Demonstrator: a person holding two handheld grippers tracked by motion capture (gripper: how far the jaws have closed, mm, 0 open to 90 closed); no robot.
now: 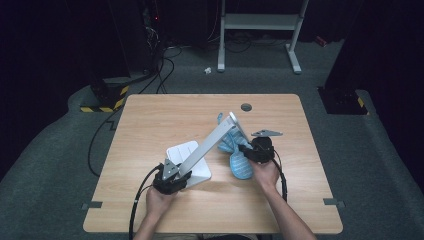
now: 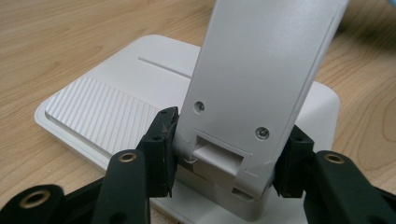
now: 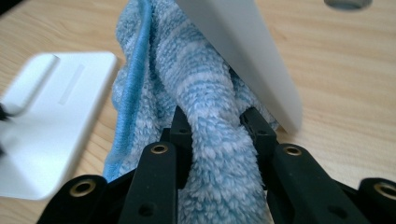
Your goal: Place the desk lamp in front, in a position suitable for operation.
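A white desk lamp stands on the wooden table [image 1: 150,115], its flat base [image 1: 186,152] near the middle and its arm [image 1: 210,142] leaning up and to the right. My left gripper [image 1: 172,181] is shut on the foot of that lamp arm [image 2: 233,154], with a pad on each side of it. A blue striped towel [image 1: 239,162] lies bunched to the right of the lamp, partly under the lamp head. My right gripper [image 1: 252,150] is shut on a thick fold of the towel [image 3: 219,154], beside the lamp head [image 3: 252,60].
A round grey cable port [image 1: 246,107] sits in the table near its far edge. Cables trail from both grippers toward the near edge. Beyond the table stand a white frame [image 1: 260,22] and dark equipment with cables on the grey floor.
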